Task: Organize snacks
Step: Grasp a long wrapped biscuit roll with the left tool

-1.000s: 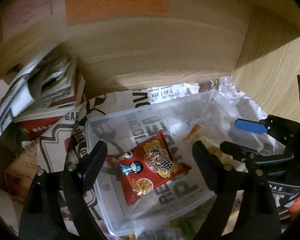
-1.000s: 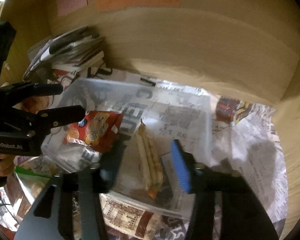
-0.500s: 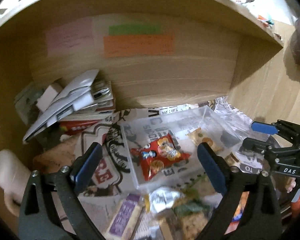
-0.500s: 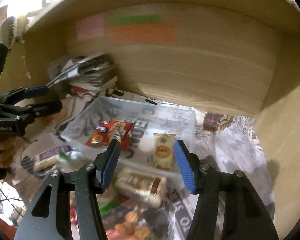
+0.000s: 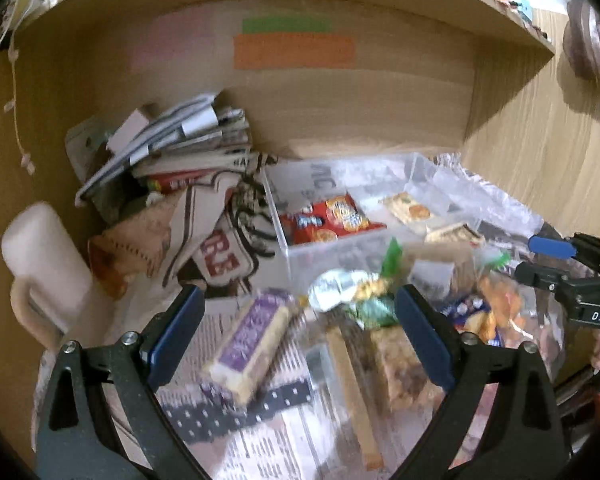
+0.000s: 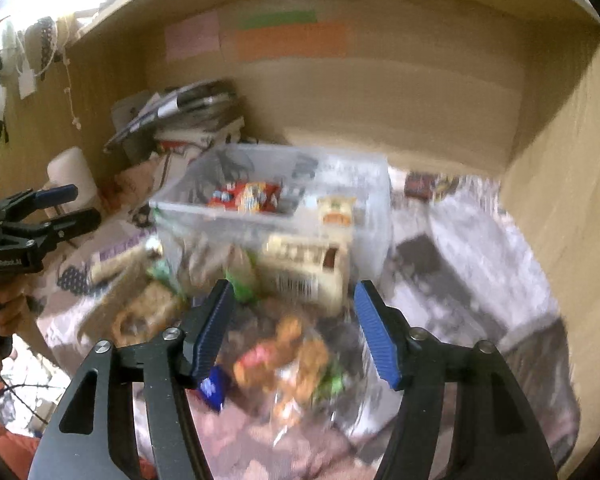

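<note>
A clear plastic box [image 5: 300, 258] [image 6: 372, 216] stands on newspaper in a wooden shelf bay. It holds a red snack packet [image 5: 328, 220] [image 6: 246, 196] and a pale cracker packet [image 5: 408, 209] [image 6: 336, 210]. Loose snacks lie in front of it: a purple bar [image 5: 250, 346], a silver-green wrapper [image 5: 348, 290], a cream packet [image 6: 304, 272] and a clear bag of orange snacks [image 6: 288, 356]. My left gripper [image 5: 296, 332] is open and empty above the purple bar. My right gripper [image 6: 296, 332] is open and empty above the orange snack bag.
A stack of papers and magazines [image 5: 176, 140] leans at the back left. A white mug [image 5: 44, 256] stands at the left. Wooden walls [image 6: 560, 200] close the bay behind and at the right. Coloured notes [image 5: 294, 50] stick on the back wall.
Both grippers have pulled back and away from the box. The loose snacks in front of the box have come into view. Both stay open and empty.
</note>
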